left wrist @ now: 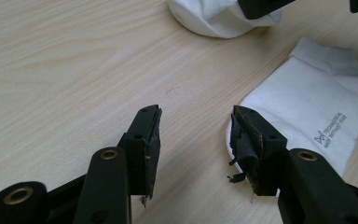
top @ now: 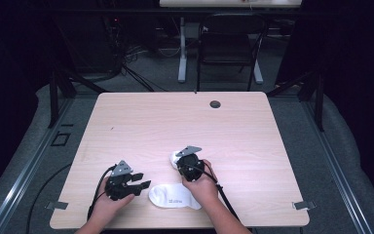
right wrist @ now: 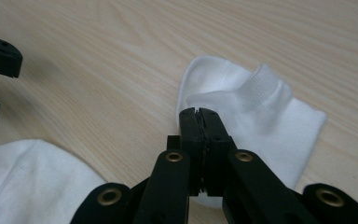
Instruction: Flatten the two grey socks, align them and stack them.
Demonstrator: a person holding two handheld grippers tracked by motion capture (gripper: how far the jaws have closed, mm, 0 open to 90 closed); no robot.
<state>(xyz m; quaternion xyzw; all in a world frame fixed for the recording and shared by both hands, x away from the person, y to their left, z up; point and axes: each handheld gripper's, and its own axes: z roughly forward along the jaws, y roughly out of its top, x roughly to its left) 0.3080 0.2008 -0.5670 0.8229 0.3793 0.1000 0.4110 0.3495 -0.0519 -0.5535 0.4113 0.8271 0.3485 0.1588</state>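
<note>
1. At about 5 o'clock from the table's (top: 126,117) centre, the right gripper (right wrist: 198,112) is seen pressed shut; its jaws meet with no visible gap over the near edge of a small white sock (right wrist: 261,116), and at most a thin fold of cloth is pinched, though this cannot be confirmed.
2. At roughly 7 o'clock, the left gripper (left wrist: 196,123) is held with its jaws well apart and nothing between them; the toe of a second white sock (left wrist: 307,116), printed with a logo, lies just beside one jaw, at 3 o'clock from it.
3. If only a thin layer has been caught, the small sock could slip out as it is lifted.
4. If both layers were not taken, the sock could unfold and hang unevenly.
5. The logo sock could be pushed away rather than gripped, should the open jaws be closed beside it instead of around it.
6. The trailing cable (top: 226,200) could drag across the logo sock and shift it.
</note>
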